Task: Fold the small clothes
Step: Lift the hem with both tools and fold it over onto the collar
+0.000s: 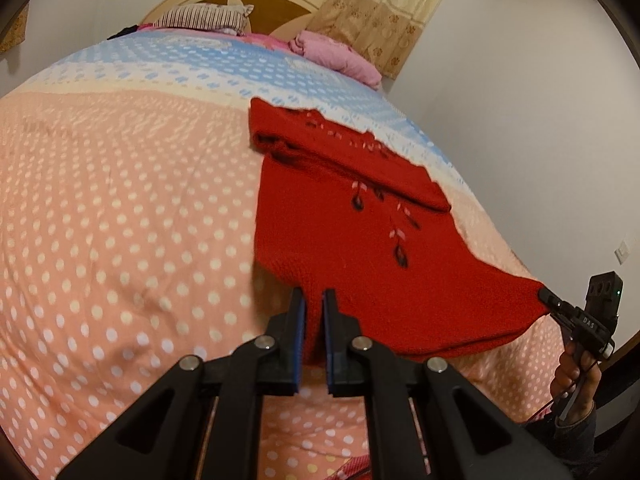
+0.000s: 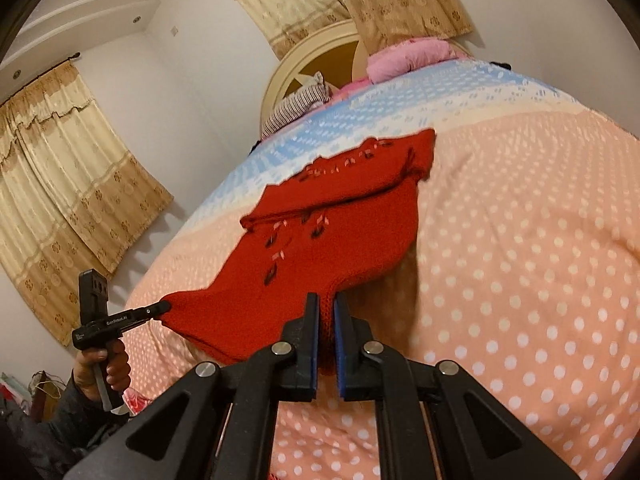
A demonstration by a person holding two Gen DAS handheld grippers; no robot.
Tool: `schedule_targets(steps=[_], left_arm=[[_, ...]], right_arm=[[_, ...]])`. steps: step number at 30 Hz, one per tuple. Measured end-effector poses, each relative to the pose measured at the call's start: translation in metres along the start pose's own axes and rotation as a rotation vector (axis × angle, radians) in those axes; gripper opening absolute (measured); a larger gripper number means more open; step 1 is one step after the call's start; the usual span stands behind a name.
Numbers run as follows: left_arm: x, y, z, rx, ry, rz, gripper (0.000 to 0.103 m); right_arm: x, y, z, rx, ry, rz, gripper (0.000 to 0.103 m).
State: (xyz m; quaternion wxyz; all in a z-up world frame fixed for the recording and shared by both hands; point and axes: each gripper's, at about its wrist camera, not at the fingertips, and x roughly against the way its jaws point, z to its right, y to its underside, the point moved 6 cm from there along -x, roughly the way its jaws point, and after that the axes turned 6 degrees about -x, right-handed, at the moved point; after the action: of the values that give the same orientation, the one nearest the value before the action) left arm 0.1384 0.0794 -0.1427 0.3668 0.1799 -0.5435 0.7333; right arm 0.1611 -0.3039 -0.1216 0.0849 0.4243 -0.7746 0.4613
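Observation:
A small red knitted sweater (image 1: 340, 220) with dark and pink leaf embroidery lies on the bed, its sleeves folded across the upper part. My left gripper (image 1: 314, 300) is shut on one corner of its near hem and lifts it off the bedspread. My right gripper (image 1: 545, 294) is shut on the other hem corner, at the right. In the right wrist view the sweater (image 2: 332, 224) stretches between my right gripper (image 2: 327, 300) and my left gripper (image 2: 164, 306), with the hem taut and raised.
The bed has a pink dotted bedspread (image 1: 120, 220) with a blue band at the far end. A striped pillow (image 1: 204, 16) and a pink quilt (image 1: 336, 54) lie by the headboard. A white wall (image 1: 540, 120) runs on the right, curtains (image 2: 68, 168) beyond.

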Motion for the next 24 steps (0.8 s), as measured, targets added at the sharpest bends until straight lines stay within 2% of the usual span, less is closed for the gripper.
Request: schedule_targets(steps=[14, 24], left_arm=[[0.009, -0.063, 0.009, 0.022, 0.048, 0.107, 0.008], [-0.006, -0.118, 0.001, 0.061, 0.068, 0.149, 0.008]], right_arm=[[0.005, -0.067, -0.022, 0.023, -0.039, 0.122, 0.006], [-0.007, -0.115, -0.034, 0.026, -0.048, 0.182, 0.006]])
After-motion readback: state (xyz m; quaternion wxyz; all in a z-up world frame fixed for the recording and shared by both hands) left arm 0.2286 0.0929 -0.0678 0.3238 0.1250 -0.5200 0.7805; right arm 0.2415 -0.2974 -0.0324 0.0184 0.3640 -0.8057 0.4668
